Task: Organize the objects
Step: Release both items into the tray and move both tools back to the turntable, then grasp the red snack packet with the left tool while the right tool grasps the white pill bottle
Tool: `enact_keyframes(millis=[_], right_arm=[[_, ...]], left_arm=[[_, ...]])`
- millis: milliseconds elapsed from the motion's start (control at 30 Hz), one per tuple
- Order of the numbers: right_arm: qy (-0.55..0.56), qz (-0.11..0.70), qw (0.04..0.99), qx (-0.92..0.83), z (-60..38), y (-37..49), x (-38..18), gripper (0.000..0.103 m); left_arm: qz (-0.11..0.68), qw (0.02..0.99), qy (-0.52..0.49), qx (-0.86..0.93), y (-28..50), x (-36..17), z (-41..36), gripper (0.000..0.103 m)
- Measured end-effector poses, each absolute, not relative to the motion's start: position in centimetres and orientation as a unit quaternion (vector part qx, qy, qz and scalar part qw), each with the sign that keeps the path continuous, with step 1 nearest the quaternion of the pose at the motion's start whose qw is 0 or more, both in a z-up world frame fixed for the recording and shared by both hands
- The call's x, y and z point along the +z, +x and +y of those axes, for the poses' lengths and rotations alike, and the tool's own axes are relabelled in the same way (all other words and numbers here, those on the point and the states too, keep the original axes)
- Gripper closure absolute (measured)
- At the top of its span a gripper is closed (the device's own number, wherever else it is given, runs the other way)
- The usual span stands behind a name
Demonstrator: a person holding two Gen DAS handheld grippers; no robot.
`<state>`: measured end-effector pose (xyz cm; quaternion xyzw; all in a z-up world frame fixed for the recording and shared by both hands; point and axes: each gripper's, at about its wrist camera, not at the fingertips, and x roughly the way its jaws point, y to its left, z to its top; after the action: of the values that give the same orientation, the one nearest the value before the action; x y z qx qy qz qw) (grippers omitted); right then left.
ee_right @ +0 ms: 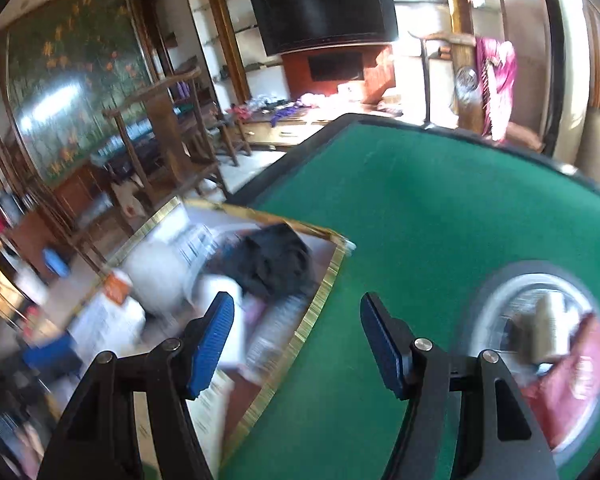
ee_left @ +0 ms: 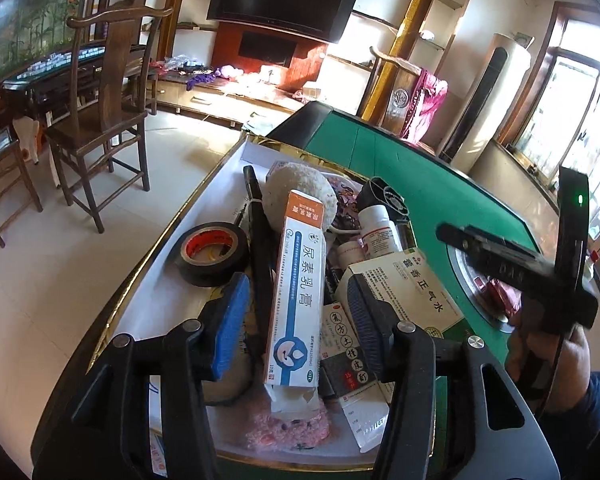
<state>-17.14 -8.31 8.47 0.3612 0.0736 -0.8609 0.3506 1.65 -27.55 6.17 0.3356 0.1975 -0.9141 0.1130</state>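
Observation:
A white tray with a gold rim (ee_left: 188, 216) lies on the green felt table (ee_left: 380, 160) and holds a pile of things. On top is a long white and orange ointment box (ee_left: 296, 264). My left gripper (ee_left: 298, 284) straddles it, open, with a gap at each blue pad. Around it are a black tape roll (ee_left: 212, 254), a white fluffy ball (ee_left: 300, 196), a white bottle (ee_left: 376, 228) and a green and white medicine box (ee_left: 404, 284). My right gripper (ee_right: 297, 298) is open and empty over the tray's gold rim (ee_right: 320, 304); that view is blurred.
The table's round centre well (ee_right: 540, 344) holds a red packet (ee_right: 572, 392). A hand (ee_left: 560, 356) grips the right gripper's black body at the right. Beyond the table's edge are a wooden chair (ee_left: 100, 120), a chair with pink cloth (ee_left: 428, 96) and a tall white air conditioner (ee_left: 488, 96).

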Motion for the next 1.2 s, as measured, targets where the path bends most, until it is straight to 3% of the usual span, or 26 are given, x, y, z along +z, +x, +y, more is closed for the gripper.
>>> enact_keyframes(millis=[333,533,667,700,767,933,1200], right_arm=[[0.307,0.188,0.361,-0.86,-8.5,-8.1,6.9,0.037],[0.325,0.096,0.363,-0.868,-3.5,-9.6,8.8,0.037],[0.325,0.011,0.346,-0.88,4.3,-11.7,10.4,0.037],[0.322,-0.004,0.34,-0.883,6.2,-12.3,10.8,0.037],[0.317,-0.024,0.326,-0.89,10.5,-13.0,11.3,0.037],[0.297,-0.037,0.284,-0.911,21.0,-14.4,11.8,0.035],[0.307,-0.17,0.284,-0.892,28.9,-16.7,10.6,0.035]], left_arm=[[0.193,0.116,0.317,-0.921,3.9,8.2,-25.8,0.052],[0.15,0.079,0.317,-0.933,4.0,9.6,-21.9,0.052],[0.123,-0.007,0.333,-0.935,2.1,10.5,-17.0,0.052],[0.112,-0.046,0.34,-0.933,1.1,10.5,-15.2,0.05],[0.1,-0.126,0.377,-0.912,-1.7,10.2,-11.6,0.032],[0.032,-0.219,0.441,-0.87,-9.3,9.2,-2.8,0.032],[-0.052,-0.229,0.471,-0.851,-18.9,6.8,4.9,0.032]])
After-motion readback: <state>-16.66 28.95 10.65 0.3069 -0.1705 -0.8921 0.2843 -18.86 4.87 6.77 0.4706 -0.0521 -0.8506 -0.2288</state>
